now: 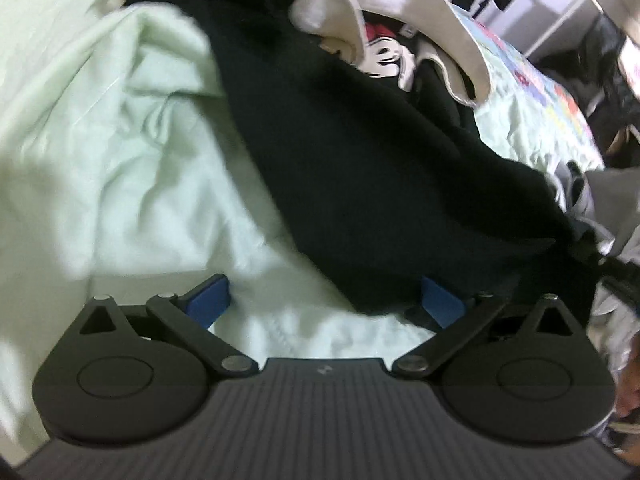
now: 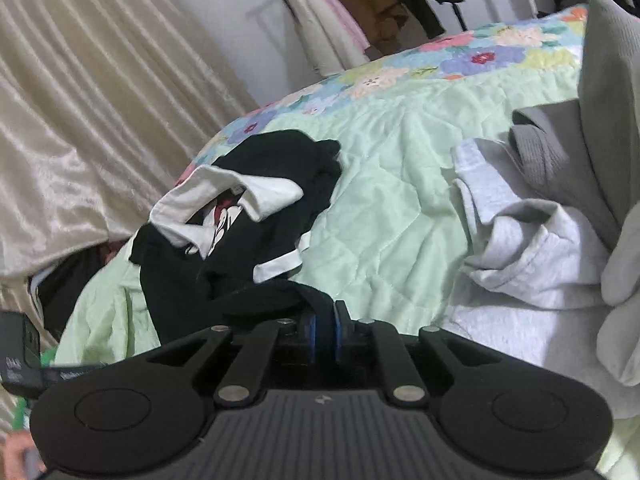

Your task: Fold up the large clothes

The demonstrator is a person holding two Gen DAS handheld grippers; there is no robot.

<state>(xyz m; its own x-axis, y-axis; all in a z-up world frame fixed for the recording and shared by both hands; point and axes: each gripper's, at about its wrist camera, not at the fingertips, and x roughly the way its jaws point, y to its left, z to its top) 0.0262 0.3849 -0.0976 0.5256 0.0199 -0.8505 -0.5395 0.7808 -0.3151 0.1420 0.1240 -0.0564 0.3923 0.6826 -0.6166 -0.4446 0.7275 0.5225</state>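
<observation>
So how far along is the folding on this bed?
Nothing looks folded yet. The black shirt with the white collar lies crumpled on the green quilt. In hand: the right gripper is shut on an edge of that shirt, while the left gripper is open near it, holding nothing. Left to do: spread and fold the shirt, then the rumpled grey clothes beside it.

Shirt (image 2: 240,248) on quilt (image 2: 392,184), sweatshirts (image 2: 532,248) to its right
</observation>
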